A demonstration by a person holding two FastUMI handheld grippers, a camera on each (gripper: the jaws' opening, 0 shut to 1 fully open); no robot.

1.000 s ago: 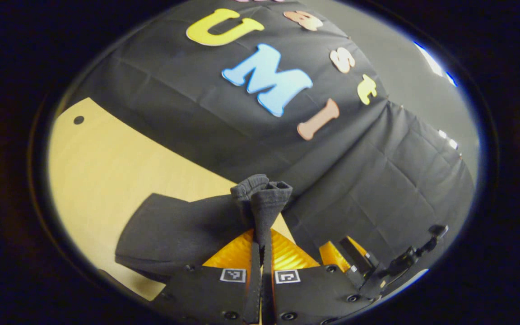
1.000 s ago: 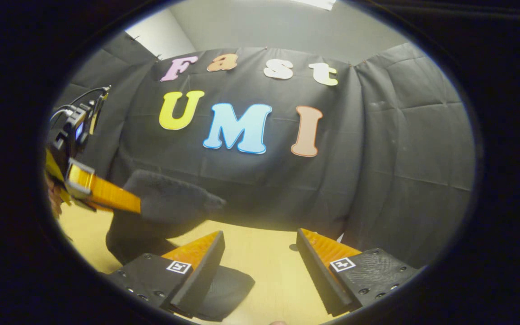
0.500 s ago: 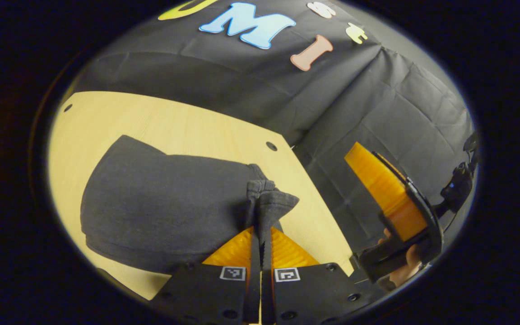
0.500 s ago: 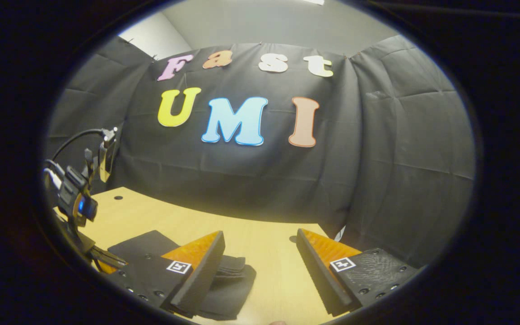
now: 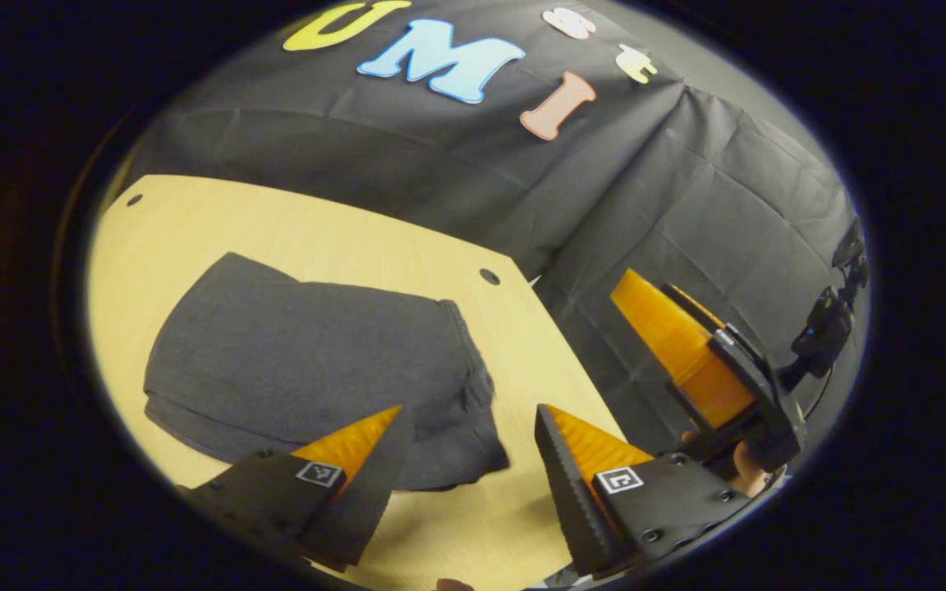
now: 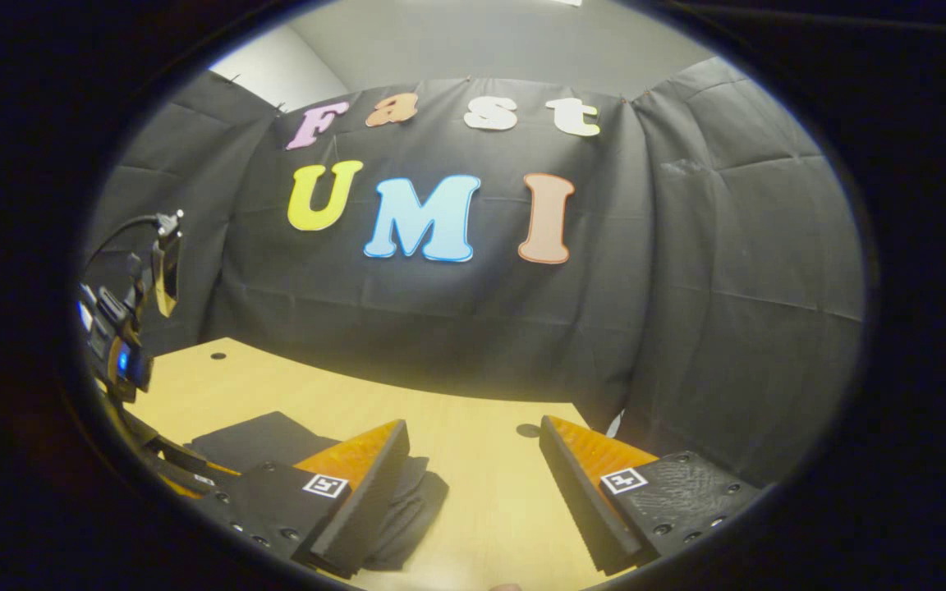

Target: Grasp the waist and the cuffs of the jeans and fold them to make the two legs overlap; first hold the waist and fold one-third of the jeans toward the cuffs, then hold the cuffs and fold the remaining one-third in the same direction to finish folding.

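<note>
Left gripper view: here you look down on the jeans (image 5: 317, 369) as a whole, a dark grey folded bundle flat on the wooden table (image 5: 276, 238), with bare table around it on the far and right sides.
Right gripper view: from here you get a low, level look; the jeans (image 6: 276, 435) appear as a thin dark stack at the lower left, their near edge partly behind your right gripper's left finger.
Left gripper: your left gripper (image 5: 469, 447) has its fingers spread wide with nothing between them; its left finger overlaps the near edge of the jeans in the picture, and whether it touches the fabric cannot be told.
Right gripper: your right gripper (image 6: 473, 460) is equally wide open and empty, hovering above bare table just right of the jeans.
Other gripper seen: the left gripper view catches the right gripper (image 5: 686, 361) off the table's right edge, with part of a hand (image 5: 748, 472) under it.
Containers: none on the table.
Jeans' look: layered, with stacked edges along the near side and a slightly rumpled right end.
</note>
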